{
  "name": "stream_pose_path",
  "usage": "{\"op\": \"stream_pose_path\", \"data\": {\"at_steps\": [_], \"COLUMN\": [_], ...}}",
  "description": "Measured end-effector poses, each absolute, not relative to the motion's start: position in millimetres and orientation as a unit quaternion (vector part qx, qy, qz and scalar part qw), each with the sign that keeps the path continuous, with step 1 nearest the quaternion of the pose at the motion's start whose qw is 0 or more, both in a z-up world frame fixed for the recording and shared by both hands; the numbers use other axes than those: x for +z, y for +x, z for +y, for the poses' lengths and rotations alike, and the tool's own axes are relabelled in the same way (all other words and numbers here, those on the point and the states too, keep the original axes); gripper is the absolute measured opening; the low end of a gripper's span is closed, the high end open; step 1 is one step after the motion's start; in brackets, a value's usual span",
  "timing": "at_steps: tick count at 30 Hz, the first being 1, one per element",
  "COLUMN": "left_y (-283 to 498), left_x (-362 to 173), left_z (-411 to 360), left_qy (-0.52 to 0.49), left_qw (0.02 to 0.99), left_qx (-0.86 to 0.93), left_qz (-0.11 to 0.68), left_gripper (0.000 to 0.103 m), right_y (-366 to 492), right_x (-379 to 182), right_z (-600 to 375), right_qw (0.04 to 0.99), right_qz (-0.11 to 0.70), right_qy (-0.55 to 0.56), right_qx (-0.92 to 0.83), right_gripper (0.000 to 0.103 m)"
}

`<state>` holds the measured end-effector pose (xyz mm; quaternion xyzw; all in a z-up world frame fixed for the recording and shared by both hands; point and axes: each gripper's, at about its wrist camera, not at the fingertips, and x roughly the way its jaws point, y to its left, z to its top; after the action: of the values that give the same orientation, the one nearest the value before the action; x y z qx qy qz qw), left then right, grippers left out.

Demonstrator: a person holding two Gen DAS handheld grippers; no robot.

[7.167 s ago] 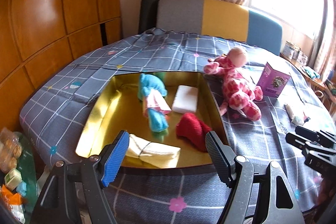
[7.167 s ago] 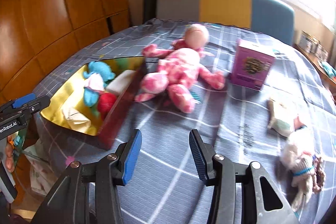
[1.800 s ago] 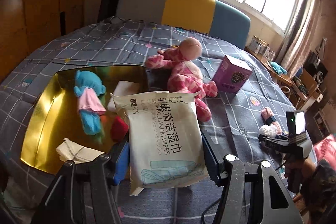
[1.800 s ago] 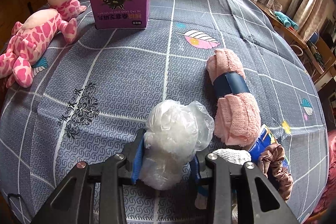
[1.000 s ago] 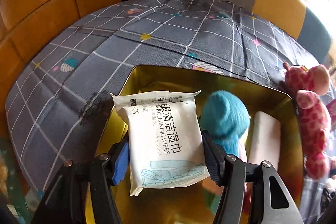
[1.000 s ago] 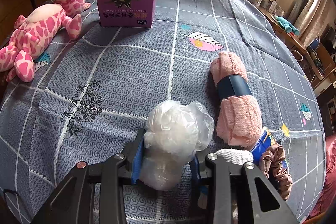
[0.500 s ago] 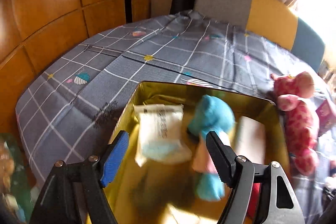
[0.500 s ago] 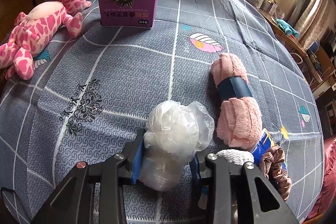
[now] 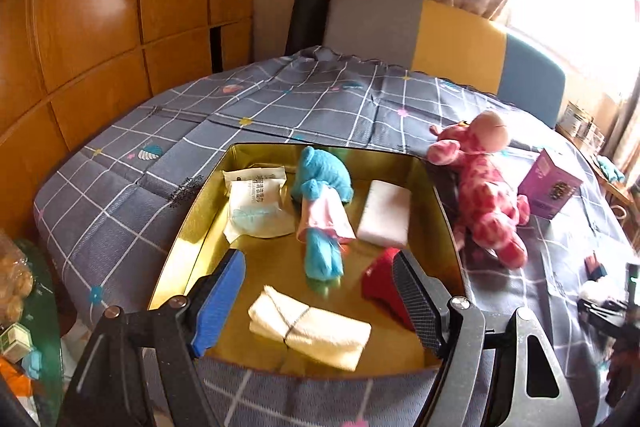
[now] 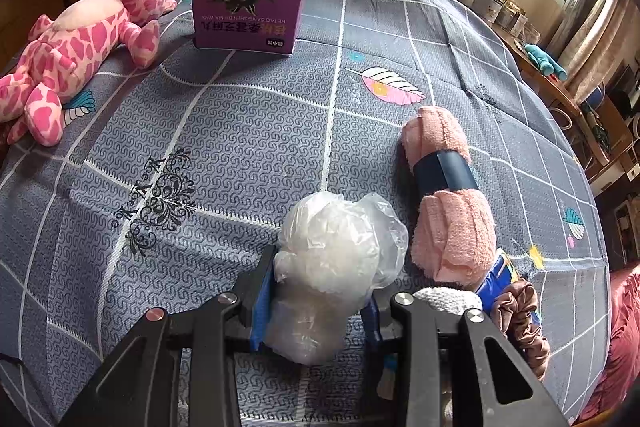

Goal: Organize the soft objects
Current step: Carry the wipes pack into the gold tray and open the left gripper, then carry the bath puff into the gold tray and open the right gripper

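Left gripper [image 9: 318, 301] jaws wide over the gold tray [image 9: 188, 227], wipes pack [image 9: 258, 207] lying in its far-left corner beside the blue plush [image 9: 322, 211], right gripper [image 10: 320, 301] clamped on a clear plastic bundle [image 10: 336, 255], pink towel roll [image 10: 446, 195] just beside it

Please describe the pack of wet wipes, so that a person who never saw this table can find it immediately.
Find the gold tray on the grey checked tablecloth. The wet wipes pack lies flat in its far left corner, beside the blue plush toy. It is the only white plastic packet with printed text; the other pale items are plain.
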<state>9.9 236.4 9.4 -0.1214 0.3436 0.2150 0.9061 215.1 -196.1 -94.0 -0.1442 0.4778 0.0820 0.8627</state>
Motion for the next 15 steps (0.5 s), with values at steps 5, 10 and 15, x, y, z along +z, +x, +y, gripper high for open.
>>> {"op": "stream_pose_path", "data": {"at_steps": [5, 10, 15], "left_y": [-6.1, -17.4, -26.2], "left_x": [12.6, 10.9, 5.9], "left_z": [223.6, 218.2, 217.3], "left_qy": [-0.126, -0.13, -0.129], "left_qw": [0.908, 0.908, 0.908], "left_qx": [0.204, 0.202, 0.203], "left_qz": [0.343, 0.343, 0.343], "left_gripper": [0.077, 0.077, 0.077], "right_y": [213.8, 206.4, 197.4], "right_x": [-93.0, -88.9, -84.5], "right_z": [-194.5, -189.2, -176.6], "right_qw": [0.862, 0.862, 0.863], "right_qz": [0.479, 0.48, 0.478], "right_qy": [-0.146, -0.136, -0.125], "right_qx": [0.08, 0.087, 0.104], "right_gripper": [0.036, 0.036, 0.036]}}
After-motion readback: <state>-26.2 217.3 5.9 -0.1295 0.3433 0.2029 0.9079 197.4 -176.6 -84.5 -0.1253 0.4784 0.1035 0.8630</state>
